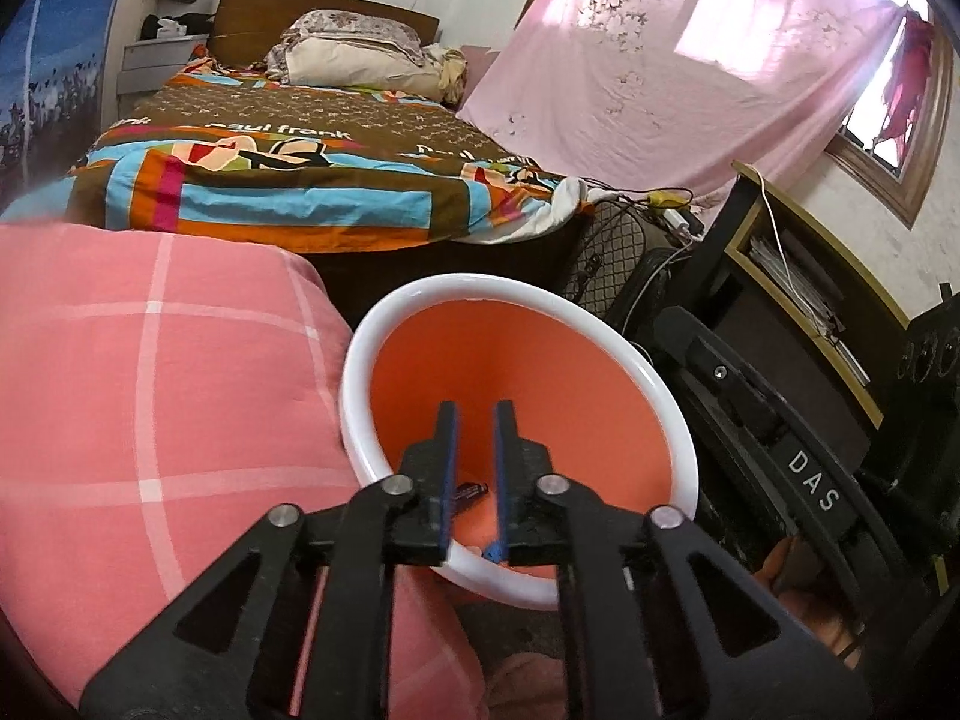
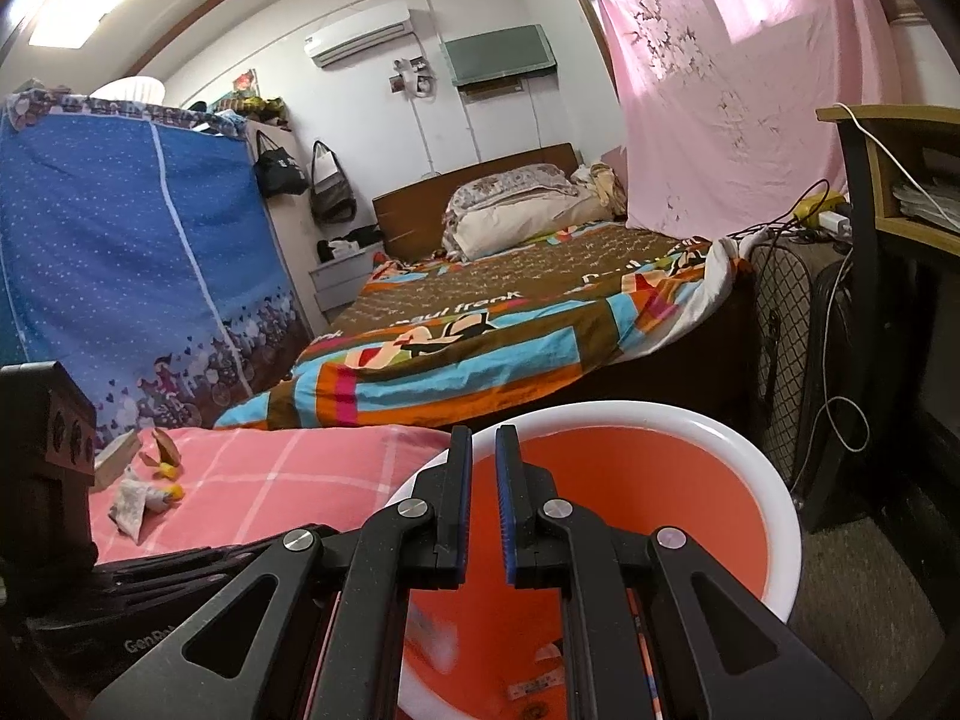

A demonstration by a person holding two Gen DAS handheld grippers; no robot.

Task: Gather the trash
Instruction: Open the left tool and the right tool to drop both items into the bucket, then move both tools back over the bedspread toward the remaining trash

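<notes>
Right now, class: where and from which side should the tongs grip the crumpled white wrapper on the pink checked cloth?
Grip the crumpled white wrapper across its raised, bunched middle, coming down from above: it lies flat on the pink checked cloth, leaving no edge to slide under.

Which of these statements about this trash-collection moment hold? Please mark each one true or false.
1. The left gripper sits over the orange bin with its jaws empty. True.
2. The bin is completely empty. False: a small dark item lies inside.
3. Scraps of trash lie on the pink checked cloth. True.
4. The right gripper holds a wrapper. False: nothing is between its jaws.
5. The bin has a black rim. False: the rim is white.
</notes>
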